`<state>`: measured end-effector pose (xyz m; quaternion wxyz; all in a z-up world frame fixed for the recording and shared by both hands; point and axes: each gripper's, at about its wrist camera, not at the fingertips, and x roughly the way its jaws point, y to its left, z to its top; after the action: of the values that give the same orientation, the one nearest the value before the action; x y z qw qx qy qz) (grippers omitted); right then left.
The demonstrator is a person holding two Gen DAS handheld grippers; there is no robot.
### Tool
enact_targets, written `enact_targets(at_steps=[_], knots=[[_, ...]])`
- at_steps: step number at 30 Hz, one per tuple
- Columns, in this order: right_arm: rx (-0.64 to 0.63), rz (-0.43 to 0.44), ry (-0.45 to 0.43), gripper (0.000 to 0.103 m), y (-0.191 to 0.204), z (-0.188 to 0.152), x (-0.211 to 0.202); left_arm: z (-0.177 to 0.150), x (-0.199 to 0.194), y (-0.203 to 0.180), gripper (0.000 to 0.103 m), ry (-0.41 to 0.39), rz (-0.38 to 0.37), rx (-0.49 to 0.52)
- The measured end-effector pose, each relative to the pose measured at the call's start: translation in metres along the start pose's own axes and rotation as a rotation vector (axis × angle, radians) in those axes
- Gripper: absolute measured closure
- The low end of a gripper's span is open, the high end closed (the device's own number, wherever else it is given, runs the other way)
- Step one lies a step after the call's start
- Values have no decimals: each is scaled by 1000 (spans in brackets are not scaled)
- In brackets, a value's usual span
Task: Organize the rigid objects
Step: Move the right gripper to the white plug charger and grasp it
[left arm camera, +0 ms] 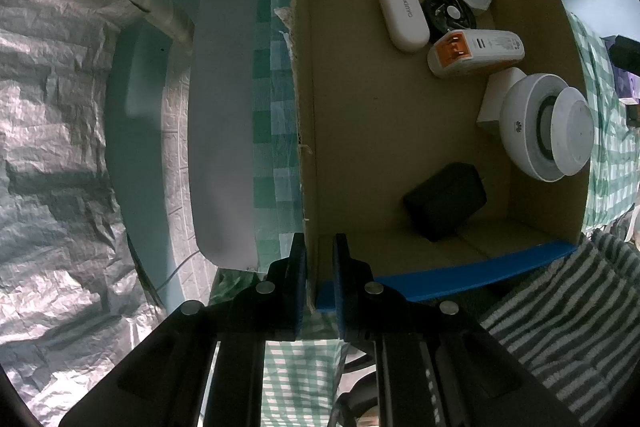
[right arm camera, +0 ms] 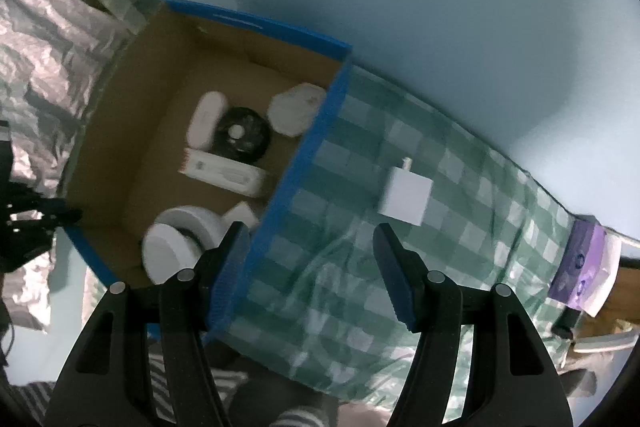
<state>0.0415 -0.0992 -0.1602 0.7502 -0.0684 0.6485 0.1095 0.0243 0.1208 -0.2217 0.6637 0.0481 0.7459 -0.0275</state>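
since the cardboard box [left arm camera: 400,147] sat on the checked cloth [right arm camera: 400,227] of the surface with its load already inside, the step in hand looked to be fetching the white charger [right arm camera: 406,195], which lay alone on the cloth just outside the box's blue-edged wall, well in from the surface's near edge. the left tool [left arm camera: 318,267] was clamped together on the box's wall near a corner; keeping that pinch steady would stop the box sliding. the right tool [right arm camera: 310,247] hung empty, fingers apart, short of the charger. it probably needed to centre over the body, straddle the flat sides, and avoid the prongs.
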Motion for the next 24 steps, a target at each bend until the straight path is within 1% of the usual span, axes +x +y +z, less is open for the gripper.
enact_targets(at_steps=[5,10,15,19,24], knots=[[51,-29,39,37,-28,-5,17,0,-1,1,92,0,-4,-2],[113,-61,84,37,-59,-5,45,-1,-2,1,92,-1,-8,-6],[174,-61,112,37,-83,-1,73,0,-1,2,92,1,-15,-11],[199,-69,138,37,-93,5,95,1,-1,1,92,3,-17,-12],[195,-82,150,38,-93,13,112,2,0,2,92,5,-18,-16]])
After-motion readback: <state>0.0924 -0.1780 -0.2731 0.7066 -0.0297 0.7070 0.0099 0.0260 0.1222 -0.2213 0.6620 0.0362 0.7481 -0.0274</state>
